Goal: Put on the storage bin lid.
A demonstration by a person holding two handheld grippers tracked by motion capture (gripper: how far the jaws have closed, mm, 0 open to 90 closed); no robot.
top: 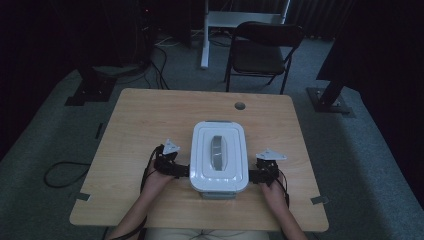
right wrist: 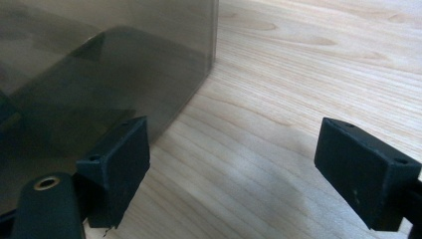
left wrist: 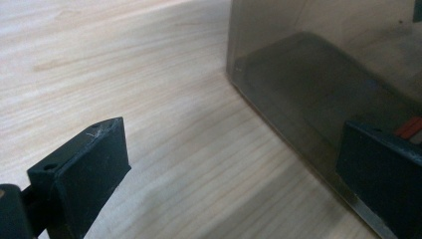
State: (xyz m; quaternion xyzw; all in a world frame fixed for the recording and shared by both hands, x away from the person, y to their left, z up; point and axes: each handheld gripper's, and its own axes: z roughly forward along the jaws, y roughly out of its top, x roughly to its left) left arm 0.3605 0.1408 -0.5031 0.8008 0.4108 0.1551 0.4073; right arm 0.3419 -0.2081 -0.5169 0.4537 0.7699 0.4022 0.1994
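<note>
On the wooden table (top: 150, 120) we flanked the lidded white box (top: 219, 156) with left gripper (top: 184, 170) and right gripper (top: 253, 175), jaws wide, holding nothing; lid on, lifting undone.
</note>
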